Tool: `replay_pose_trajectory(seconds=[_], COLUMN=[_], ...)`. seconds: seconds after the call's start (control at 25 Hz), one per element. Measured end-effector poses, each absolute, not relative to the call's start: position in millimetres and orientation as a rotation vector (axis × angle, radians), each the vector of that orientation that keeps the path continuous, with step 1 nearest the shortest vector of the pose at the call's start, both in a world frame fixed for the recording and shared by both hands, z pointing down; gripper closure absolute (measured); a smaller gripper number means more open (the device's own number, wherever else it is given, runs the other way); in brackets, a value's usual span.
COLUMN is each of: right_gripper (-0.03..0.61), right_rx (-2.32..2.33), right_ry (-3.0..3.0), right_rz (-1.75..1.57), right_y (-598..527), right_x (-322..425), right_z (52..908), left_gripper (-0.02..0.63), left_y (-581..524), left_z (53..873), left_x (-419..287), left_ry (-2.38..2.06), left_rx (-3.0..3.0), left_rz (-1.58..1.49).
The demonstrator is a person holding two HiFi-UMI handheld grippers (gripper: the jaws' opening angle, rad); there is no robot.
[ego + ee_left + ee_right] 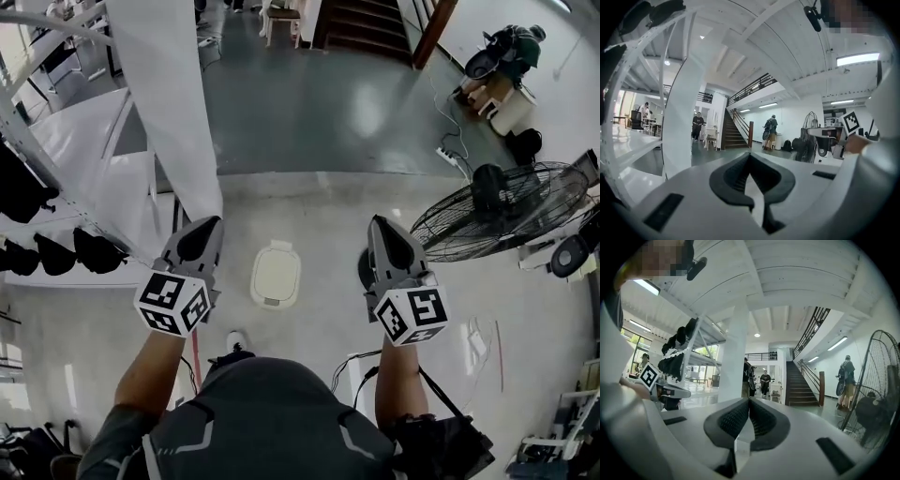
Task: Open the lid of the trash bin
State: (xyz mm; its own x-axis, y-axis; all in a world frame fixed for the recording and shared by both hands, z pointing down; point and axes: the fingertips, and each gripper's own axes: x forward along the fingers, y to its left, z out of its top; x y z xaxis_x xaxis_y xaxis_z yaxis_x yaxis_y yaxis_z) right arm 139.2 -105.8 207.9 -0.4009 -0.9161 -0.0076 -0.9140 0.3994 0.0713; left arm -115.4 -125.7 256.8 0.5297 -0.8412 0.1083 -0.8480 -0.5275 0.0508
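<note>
Approach: left gripper (210, 222) and right gripper (376, 222), jaws closed and empty, above the white plastic trash bin (276, 274); 1 must descend to its lid

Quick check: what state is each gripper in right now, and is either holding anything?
Left gripper: closed, jaws together, holding nothing.
Right gripper: closed, jaws together, holding nothing.

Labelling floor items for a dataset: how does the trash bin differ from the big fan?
The trash bin is white and solid, lid down; the fan is black, an open wire cage. The trash bin looks far smaller than the fan. The trash bin sits between the left gripper and right gripper; the fan stands off to the right, past the right gripper. Both rest on the pale floor, untouched.
</note>
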Motion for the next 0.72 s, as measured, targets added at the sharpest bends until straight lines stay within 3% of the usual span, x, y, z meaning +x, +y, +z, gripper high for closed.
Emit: replay_pose_trajectory(seconds=[0.72], right_gripper=[0.552], right_rx=[1.668], right_ry=[-2.475], right_rz=[0.084], right_y=[-198], right_x=[118], right_z=[281], left_gripper=[0.606], left_y=[-213], left_z=[312], left_x=[-123], left_ry=[-1.291], left_rx=[2.651], left_rz=[0.204])
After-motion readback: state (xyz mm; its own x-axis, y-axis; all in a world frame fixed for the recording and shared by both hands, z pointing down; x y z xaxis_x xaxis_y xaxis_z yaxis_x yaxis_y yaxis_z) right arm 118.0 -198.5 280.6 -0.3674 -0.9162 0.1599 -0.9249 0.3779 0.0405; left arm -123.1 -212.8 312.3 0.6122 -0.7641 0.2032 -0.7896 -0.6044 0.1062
